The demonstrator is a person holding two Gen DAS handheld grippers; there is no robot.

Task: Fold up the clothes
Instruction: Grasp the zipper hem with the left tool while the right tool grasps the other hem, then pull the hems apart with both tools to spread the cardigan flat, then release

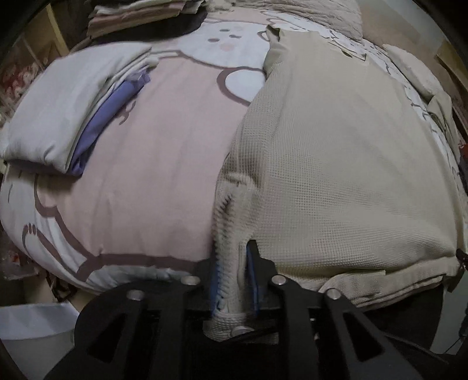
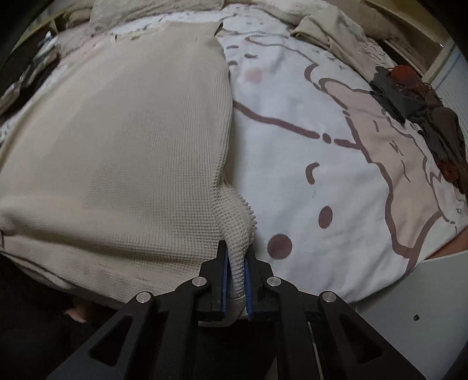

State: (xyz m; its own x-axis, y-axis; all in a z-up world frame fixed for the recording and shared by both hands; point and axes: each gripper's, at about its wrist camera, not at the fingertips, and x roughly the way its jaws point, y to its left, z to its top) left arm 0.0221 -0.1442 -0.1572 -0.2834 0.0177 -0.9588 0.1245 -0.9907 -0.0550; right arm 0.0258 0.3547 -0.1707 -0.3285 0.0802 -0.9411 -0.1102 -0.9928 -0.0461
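A beige waffle-knit garment [image 1: 336,175] lies flat on the pink and white cartoon bed cover [image 1: 161,175]. Its ribbed near-left corner [image 1: 231,280] runs between the blue pads of my left gripper [image 1: 234,257]. The jaws stand apart, and a dark gap shows beside the right pad. In the right wrist view the same garment [image 2: 117,146] fills the left half of the bed cover [image 2: 307,140]. My right gripper [image 2: 237,251] is shut on its ribbed near-right corner [image 2: 237,231], which is pinched into a fold between the pads.
A folded white and purple pile [image 1: 58,117] sits at the left of the bed, and striped folded laundry [image 1: 140,14] lies at the far edge. Dark and rust clothes [image 2: 424,111] are heaped at the right, with beige clothes [image 2: 327,32] beyond. A white bin [image 1: 29,327] stands below the bed edge.
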